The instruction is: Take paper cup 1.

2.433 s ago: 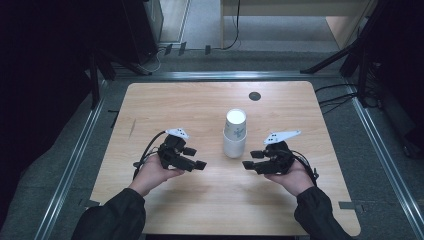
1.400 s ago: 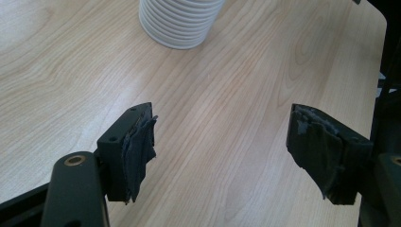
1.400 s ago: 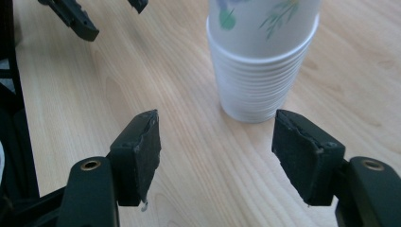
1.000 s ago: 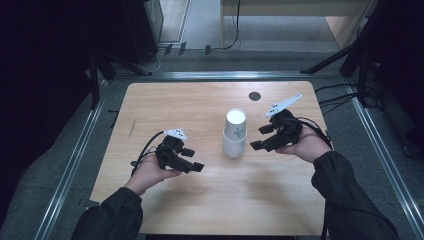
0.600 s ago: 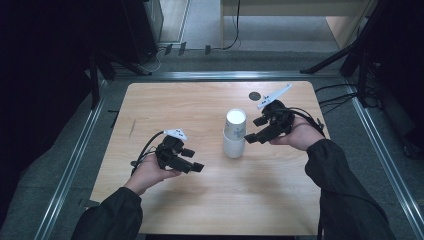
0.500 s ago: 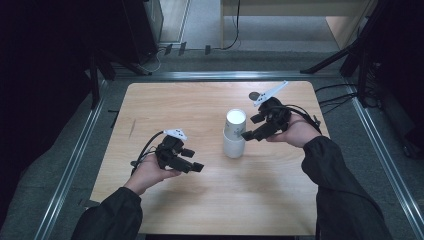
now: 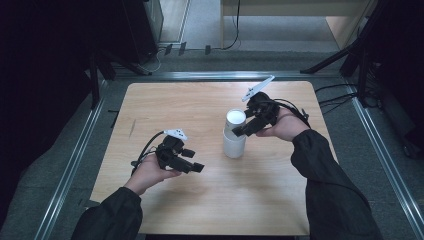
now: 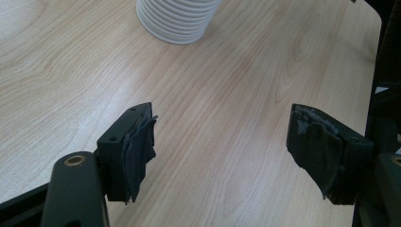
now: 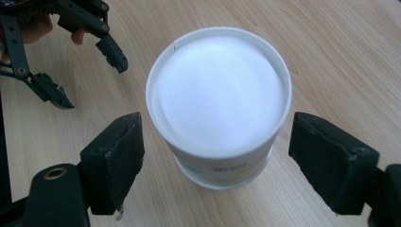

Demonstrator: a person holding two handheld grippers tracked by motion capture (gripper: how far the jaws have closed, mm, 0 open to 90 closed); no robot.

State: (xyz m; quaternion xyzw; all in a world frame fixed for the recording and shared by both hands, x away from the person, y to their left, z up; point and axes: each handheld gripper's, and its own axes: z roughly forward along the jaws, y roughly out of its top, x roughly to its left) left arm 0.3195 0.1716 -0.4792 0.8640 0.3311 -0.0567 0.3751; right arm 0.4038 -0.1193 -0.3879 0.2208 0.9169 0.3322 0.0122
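A stack of upside-down white paper cups (image 7: 234,135) stands near the middle of the wooden table (image 7: 200,100). My right gripper (image 7: 244,127) hangs at the stack's upper right, angled down at its top. In the right gripper view the top cup (image 9: 218,94) lies between the two pads (image 9: 118,156), with a gap on each side. Those jaws have just been opening. My left gripper (image 7: 194,161) rests low to the left of the stack, open over bare wood. In the left gripper view, (image 8: 222,151), the ribbed rims of the stack (image 8: 177,19) show ahead.
Metal rails (image 7: 75,155) run along the table's left and right sides. Cables (image 7: 340,95) lie on the floor at the right, and dark stands sit behind the table. Bare wood stretches in front of the stack and along the left.
My right gripper has moved left and toward the back, from beside the stack to over its top, and its jaws stand wider. The left hand has kept still.
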